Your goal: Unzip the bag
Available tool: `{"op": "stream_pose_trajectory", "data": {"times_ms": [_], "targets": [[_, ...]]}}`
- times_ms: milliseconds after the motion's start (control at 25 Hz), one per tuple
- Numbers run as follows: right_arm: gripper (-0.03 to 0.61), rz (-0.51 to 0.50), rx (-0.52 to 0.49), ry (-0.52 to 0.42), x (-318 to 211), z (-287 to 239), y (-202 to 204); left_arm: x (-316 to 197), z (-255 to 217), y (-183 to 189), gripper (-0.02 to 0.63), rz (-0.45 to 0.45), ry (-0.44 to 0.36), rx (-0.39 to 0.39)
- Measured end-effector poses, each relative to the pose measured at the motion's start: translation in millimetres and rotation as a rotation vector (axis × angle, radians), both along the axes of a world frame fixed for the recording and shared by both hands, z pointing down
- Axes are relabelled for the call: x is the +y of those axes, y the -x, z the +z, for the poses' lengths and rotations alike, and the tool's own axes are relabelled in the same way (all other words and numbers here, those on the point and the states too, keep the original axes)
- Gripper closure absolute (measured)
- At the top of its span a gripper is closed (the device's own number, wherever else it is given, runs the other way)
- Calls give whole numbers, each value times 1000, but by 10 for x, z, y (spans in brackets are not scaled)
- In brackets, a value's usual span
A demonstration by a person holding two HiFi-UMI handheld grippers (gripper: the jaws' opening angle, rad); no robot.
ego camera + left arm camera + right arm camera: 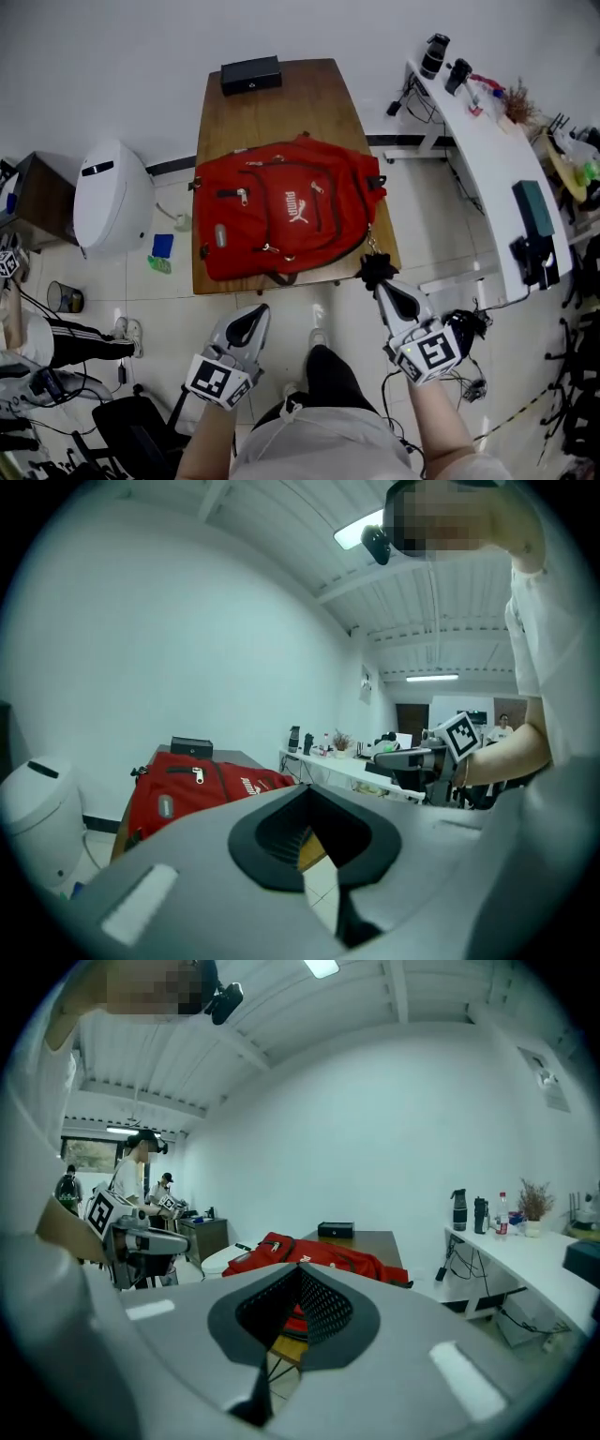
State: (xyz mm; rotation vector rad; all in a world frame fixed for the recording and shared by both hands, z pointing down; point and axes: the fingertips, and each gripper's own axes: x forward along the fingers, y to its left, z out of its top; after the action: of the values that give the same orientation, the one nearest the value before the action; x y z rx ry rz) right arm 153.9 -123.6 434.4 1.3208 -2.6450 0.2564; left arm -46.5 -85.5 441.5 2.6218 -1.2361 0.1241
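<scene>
The left gripper point(255, 317) has its jaws closed tip to tip, with nothing between them; in the left gripper view point(305, 791) only the floor and a table corner show through the gap behind the tips. The right gripper point(387, 291) is likewise closed and empty in its own view point(300, 1269). Both are held off the near edge of the wooden table point(281, 108), the left at about 7 o'clock of the bag and clear of it, the right at about 5 o'clock.

In the head view the right gripper's tip sits just beside a black tassel point(377, 270) that hangs from the bag's near right corner; whether they touch cannot be told.

The red bag point(281, 214) lies flat across the near half of the table, front side up, its zip pulls showing on the pockets. A black box point(251, 74) stands at 12 o'clock from the bag, at the table's far edge. A white desk point(497, 178) runs at 3 o'clock, and a white rounded appliance point(112, 195) stands on the floor at 9 o'clock.
</scene>
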Motion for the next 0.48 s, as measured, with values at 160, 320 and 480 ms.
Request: {"op": "stream_pose_trajectory", "data": {"times_ms": [160,320,480], "targets": [[571,-30,18,-27,714,-133,337,672,-367,202,606,-15,-47,77],[571,-54,-7,-58,1302,-298,665,1259,-576,323,606,-4,-87,65],[571,-126,-1,-79,1796,-470,1038,1693,-630,468,606,-16,-74,69]]}}
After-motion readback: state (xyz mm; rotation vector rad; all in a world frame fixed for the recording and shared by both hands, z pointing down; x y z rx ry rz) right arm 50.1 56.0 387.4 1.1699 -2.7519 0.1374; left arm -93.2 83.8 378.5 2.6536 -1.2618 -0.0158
